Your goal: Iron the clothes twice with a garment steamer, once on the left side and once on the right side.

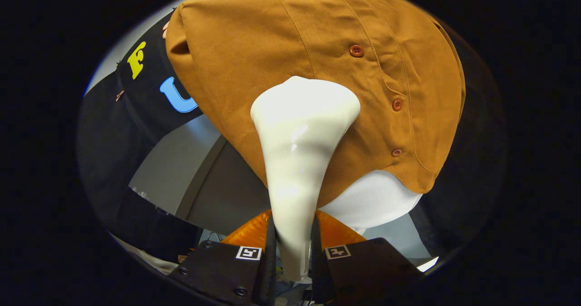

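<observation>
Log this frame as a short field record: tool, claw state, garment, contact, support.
tool: white garment steamer, handle between the fingers, wide head pointing away
claw: shut on the steamer handle
garment: brown button-up shirt, buttoned placket to the right of the steamer head
contact: steamer head lies at the shirt front, left of the buttons; actual touch cannot be told
support: white mannequin torso showing below the shirt hem
</observation>
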{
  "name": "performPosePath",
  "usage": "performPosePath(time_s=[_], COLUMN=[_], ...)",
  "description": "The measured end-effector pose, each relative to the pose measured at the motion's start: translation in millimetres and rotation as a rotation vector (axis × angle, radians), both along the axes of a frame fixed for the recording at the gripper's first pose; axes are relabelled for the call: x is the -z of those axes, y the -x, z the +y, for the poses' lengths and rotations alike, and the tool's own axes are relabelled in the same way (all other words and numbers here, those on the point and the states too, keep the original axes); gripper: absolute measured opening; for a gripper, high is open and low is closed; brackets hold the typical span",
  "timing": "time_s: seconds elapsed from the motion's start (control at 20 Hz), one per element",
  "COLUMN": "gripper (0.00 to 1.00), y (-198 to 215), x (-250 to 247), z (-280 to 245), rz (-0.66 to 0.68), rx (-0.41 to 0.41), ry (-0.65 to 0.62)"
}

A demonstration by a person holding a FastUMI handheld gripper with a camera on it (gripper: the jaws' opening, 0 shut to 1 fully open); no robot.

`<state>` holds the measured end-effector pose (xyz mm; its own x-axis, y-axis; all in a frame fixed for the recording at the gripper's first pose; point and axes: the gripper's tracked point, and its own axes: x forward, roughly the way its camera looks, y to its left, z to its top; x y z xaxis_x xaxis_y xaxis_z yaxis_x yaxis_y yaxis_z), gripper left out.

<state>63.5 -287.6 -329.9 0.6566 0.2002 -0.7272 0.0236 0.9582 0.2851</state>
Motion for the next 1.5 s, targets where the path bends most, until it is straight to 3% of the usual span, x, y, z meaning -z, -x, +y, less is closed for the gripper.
performPosePath(time_s=[0.3, 0.55, 0.75, 1.1, 1.5], gripper=[0.36, 0.35, 0.35, 0.35, 0.35], y=[-3, -34, -57, -87, -81], x=[-78, -166, -201, -188, -127], z=[-36, -93, -132, -163, -170], rz=[-0.172, -0.368, -0.449, -0.428, -0.327], rx=[0.104, 0.173, 0.199, 0.150, 0.090], ry=[0.050, 0.111, 0.135, 0.106, 0.042])
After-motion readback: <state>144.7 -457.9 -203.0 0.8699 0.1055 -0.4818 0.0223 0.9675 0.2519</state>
